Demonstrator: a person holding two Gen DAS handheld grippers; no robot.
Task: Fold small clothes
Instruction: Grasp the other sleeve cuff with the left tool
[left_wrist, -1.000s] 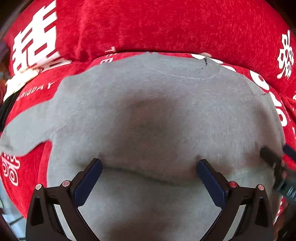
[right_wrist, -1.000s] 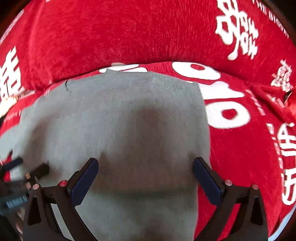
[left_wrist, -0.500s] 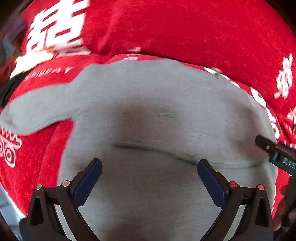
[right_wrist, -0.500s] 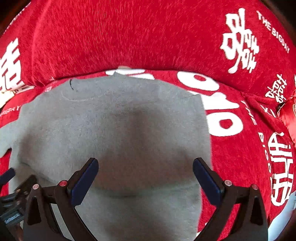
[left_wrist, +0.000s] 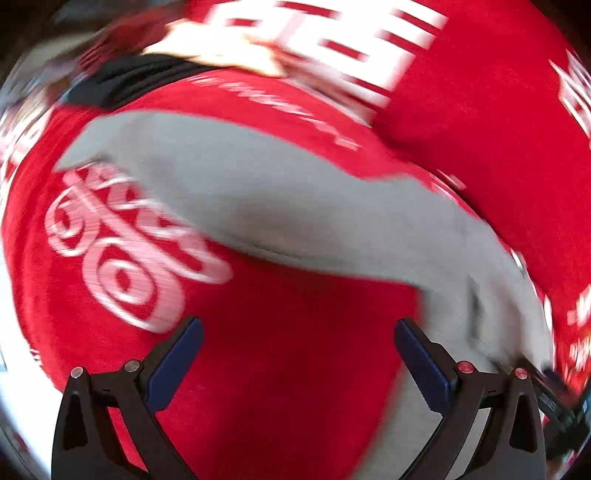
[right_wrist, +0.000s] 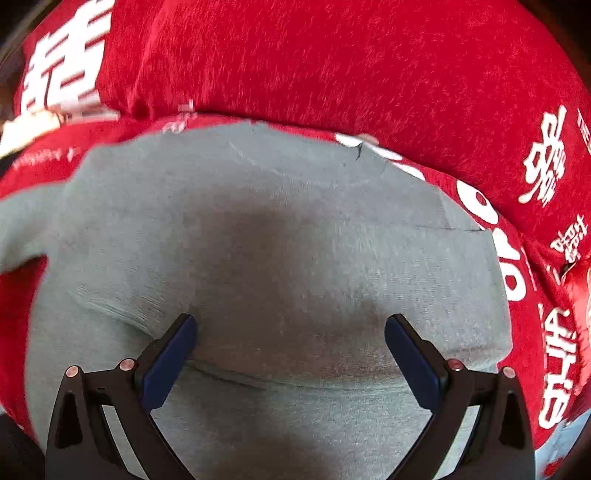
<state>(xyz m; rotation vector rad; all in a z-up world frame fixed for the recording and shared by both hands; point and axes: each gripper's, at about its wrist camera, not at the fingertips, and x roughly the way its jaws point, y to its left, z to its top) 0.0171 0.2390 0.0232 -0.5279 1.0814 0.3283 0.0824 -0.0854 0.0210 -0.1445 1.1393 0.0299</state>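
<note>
Our right gripper and left gripper are both spread wide and hold nothing, so on the big red blanket the gray shirt fills mid-frame, bottom folded up, its sleeve in the upper left still unfolded.

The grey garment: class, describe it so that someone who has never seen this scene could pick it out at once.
A red cover printed with white characters fills the view. On it lies the grey garment, a small plain knit top with one sleeve stretched sideways. It is the only grey, unprinted fabric there.
</note>
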